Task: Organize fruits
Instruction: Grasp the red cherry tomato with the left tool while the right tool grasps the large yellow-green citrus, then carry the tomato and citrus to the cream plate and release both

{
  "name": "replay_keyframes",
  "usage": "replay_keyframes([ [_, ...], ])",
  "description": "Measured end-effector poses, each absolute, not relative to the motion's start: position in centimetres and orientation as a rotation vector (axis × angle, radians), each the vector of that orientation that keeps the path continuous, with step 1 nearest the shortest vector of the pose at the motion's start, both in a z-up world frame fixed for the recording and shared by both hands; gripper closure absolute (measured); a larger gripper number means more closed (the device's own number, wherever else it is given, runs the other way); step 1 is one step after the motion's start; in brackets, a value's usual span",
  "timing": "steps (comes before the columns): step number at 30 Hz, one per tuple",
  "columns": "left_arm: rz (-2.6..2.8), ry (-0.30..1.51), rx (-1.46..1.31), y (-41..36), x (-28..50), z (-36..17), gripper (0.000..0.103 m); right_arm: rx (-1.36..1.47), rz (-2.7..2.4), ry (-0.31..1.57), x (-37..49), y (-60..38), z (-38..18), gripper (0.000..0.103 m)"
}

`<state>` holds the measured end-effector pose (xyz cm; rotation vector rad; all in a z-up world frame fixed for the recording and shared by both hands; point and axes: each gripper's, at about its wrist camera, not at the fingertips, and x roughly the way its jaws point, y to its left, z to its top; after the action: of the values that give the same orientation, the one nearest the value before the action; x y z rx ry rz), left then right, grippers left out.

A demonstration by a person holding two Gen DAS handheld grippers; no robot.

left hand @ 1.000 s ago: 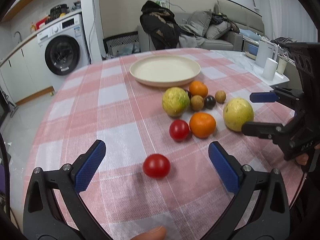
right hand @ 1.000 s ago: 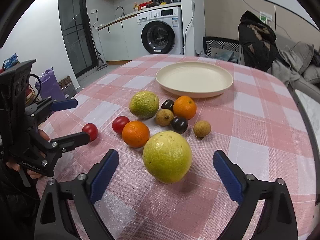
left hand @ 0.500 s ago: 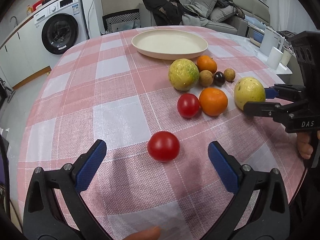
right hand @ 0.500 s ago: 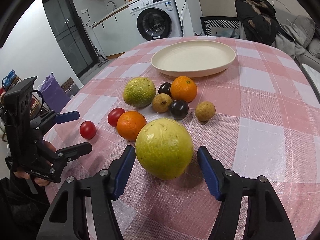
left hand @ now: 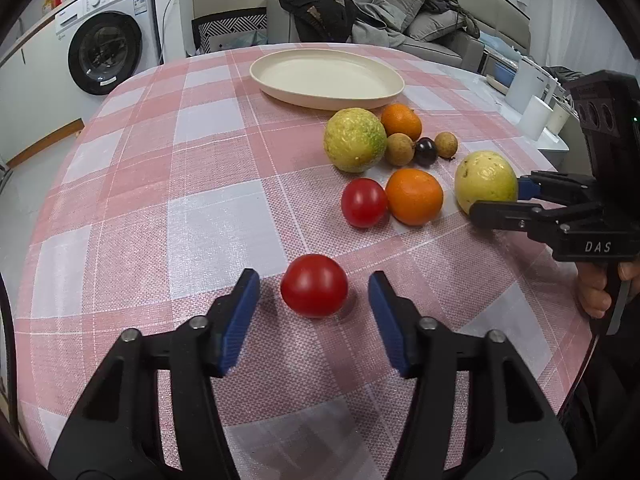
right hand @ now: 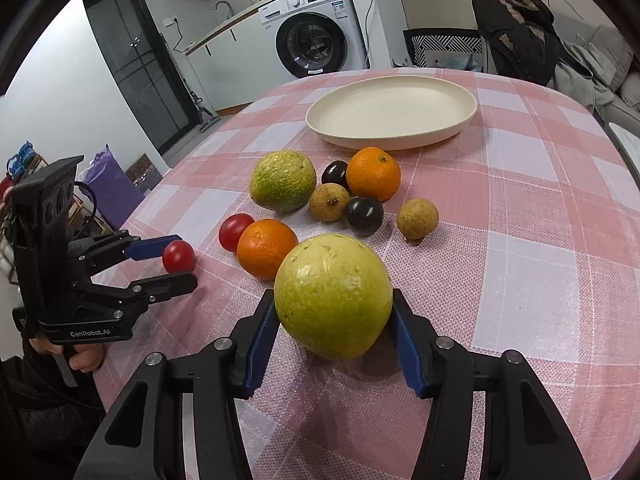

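The right gripper (right hand: 334, 312) is clamping the large yellow-green fruit (right hand: 333, 295), its blue pads (right hand: 260, 334) pressing against both sides while the fruit is sitting on the pink checked tablecloth (right hand: 520, 240). The left gripper (left hand: 314, 294) is straddling a small red tomato (left hand: 314, 290) with its jaws apart, a gap showing on each side of the tomato. A second tomato (left hand: 363, 202) is lying touching an orange (left hand: 415, 197), just beside the clamped fruit. Farther on, a greener round fruit (left hand: 355, 139), another orange (left hand: 401, 121), two tan longans (right hand: 329, 202) (right hand: 417, 218) and two dark plums (right hand: 364, 216) (right hand: 335, 172) are clustering close together. The cream plate (right hand: 460, 118) is standing beyond them, holding no fruit. A washing machine (right hand: 316, 42) is standing past the table.
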<state>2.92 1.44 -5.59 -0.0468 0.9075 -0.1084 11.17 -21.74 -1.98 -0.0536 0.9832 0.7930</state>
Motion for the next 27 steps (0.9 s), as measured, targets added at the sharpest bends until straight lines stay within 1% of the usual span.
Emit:
replay_keyframes([
  [5, -0.119, 0.897, -0.036, 1.1, 2.8, -5.6, 0.071, -0.057, 0.792, 0.978, 11.1, -21.7, -2.0, 0.047],
  [7, -0.116, 0.896, -0.037, 1.2, 2.8, -5.6, 0.074, -0.079, 0.785, 0.97, 10.8, -21.5, -2.0, 0.048],
  [15, -0.122, 0.874, -0.053, 1.5, 2.7, -5.2, 0.074, -0.077, 0.785, 0.96, 10.5, -21.4, -1.9, 0.049],
  [27, -0.113, 0.8, -0.063, 1.8, 3.0, -3.1, 0.074, -0.057, 0.782, 0.844, 10.7, -21.6, 0.8, 0.049],
])
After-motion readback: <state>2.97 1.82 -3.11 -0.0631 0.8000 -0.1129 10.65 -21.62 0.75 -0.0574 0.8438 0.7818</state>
